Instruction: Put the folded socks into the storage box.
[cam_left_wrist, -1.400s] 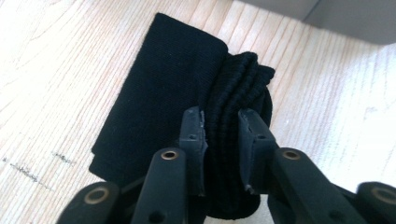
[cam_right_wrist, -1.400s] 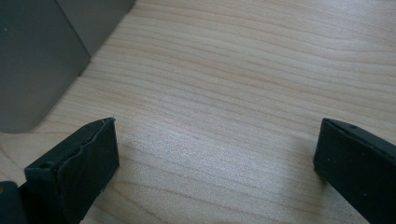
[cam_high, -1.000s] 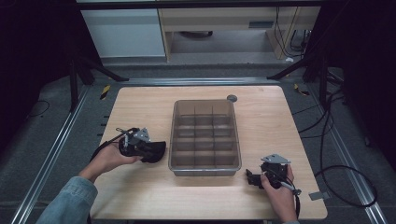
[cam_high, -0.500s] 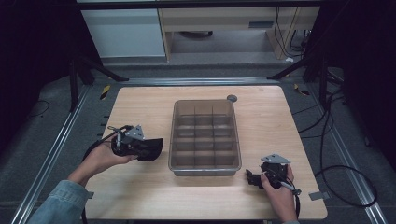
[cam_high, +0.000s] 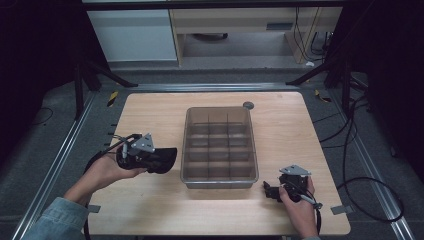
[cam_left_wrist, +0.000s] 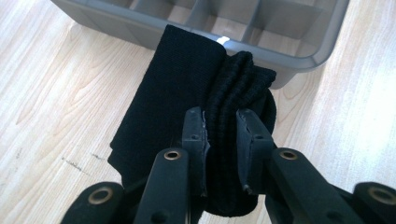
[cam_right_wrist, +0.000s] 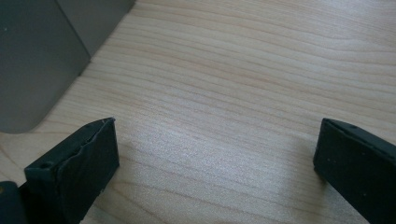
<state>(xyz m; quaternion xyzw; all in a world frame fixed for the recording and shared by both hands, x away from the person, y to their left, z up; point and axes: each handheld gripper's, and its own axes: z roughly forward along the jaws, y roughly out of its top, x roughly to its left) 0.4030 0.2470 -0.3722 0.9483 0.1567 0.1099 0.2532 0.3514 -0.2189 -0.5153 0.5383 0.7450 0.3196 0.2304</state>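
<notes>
My left gripper (cam_left_wrist: 220, 122) is shut on a folded black sock (cam_left_wrist: 187, 93), which hangs above the wooden table just left of the grey divided bin (cam_left_wrist: 289, 60). From above, that left gripper (cam_high: 167, 156) and the black sock (cam_high: 162, 159) sit beside the grey divided bin's (cam_high: 186, 150) left wall, held up by a hand in a denim sleeve. At the table's front right my right gripper (cam_high: 267, 190) rests low, pointing left toward the bin's near corner. Its jaws stand wide apart over bare wood, right gripper (cam_right_wrist: 217, 154) holding nothing.
The bin's compartments look empty. A small dark round disc (cam_high: 248, 105) lies on the table behind the bin's far right corner. The wooden table (cam_high: 290, 130) has rails and cables around its edges.
My left hand has lifted the sock off the table and carried it right, closer to the bin's left wall. The right gripper has stayed where it was.
</notes>
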